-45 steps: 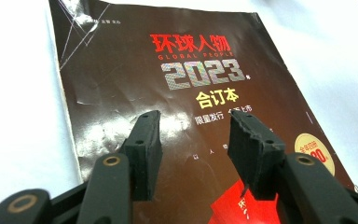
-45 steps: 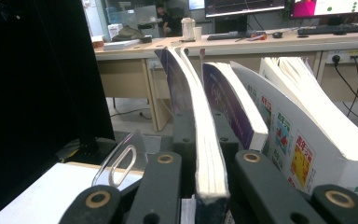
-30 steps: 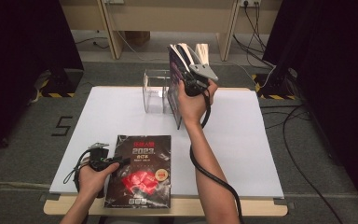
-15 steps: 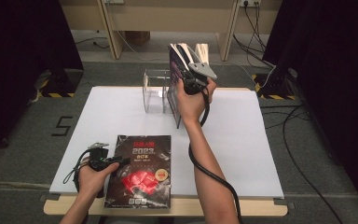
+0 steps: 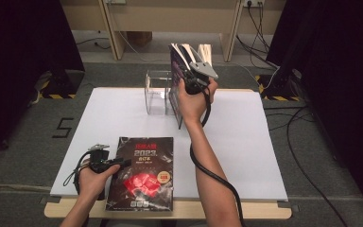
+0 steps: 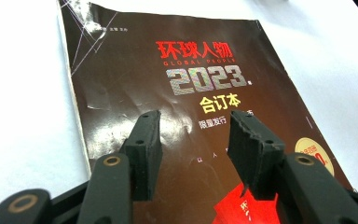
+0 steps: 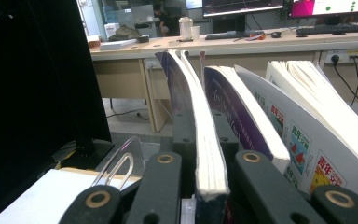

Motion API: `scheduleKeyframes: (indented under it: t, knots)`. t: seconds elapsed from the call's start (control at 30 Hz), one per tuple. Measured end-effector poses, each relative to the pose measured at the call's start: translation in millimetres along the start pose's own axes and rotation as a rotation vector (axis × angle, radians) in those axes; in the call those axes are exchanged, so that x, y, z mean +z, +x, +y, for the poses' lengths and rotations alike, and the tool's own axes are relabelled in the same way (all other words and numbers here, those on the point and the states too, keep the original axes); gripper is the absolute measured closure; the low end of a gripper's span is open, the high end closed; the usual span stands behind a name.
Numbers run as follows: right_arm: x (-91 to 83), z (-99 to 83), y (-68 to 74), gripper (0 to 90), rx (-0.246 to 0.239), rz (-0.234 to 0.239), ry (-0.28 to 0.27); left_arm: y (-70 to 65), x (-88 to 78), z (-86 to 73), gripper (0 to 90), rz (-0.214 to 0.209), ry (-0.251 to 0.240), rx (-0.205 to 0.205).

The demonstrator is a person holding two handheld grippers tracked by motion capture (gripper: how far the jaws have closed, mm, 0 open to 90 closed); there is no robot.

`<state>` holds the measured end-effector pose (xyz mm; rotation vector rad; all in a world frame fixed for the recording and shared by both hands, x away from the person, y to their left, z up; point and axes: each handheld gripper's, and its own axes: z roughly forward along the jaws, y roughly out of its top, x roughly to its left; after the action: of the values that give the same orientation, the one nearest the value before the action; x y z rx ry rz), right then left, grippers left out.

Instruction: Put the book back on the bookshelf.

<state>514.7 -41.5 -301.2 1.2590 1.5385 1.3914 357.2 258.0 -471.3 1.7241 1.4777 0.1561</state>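
Note:
A dark magazine (image 5: 144, 175) with red lettering and "2023" on its cover (image 6: 191, 65) lies flat near the table's front edge. My left gripper (image 5: 123, 163) is at its left side, jaws open (image 6: 193, 116) just over the cover with nothing between them. Toward the back of the table my right gripper (image 5: 185, 75) is shut on the edge of a book (image 7: 207, 154) with a dark blue cover. The book (image 5: 177, 64) stands upright at a clear rack (image 5: 155, 92). Beside it in the right gripper view stand a purple book (image 7: 242, 116) and white magazines (image 7: 307, 140).
The white table top (image 5: 246, 142) has bare room on the right and at the back left. The clear rack has a wire divider (image 7: 119, 168). Wooden desks (image 7: 135, 51) stand behind the table, and cables (image 5: 307, 123) lie on the grey floor at the right.

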Motion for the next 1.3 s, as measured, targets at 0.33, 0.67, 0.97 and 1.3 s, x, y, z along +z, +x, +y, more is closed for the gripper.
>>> scheduleKeyframes:
  t: [0.33, 0.67, 0.97, 1.3]
  knots:
    - [2.1, 0.2, -1.5, 84.3, 0.003, -0.006, 0.004, -0.2, 0.6, -0.2, 53.4, 0.001, 0.005, 0.004]
    - [6.1, -0.4, 0.3, 84.3, 0.001, -0.007, 0.004, 0.4, 0.1, -0.3, 53.4, 0.001, 0.001, 0.001]
    - [9.7, -0.8, -0.6, 84.4, 0.007, -0.006, 0.005, 0.4, 0.5, -0.4, 53.5, 0.002, 0.004, 0.001]
    - [13.0, -0.5, -0.9, 84.3, 0.011, -0.014, -0.001, 1.0, 0.2, -0.4, 53.5, 0.001, 0.008, 0.003]
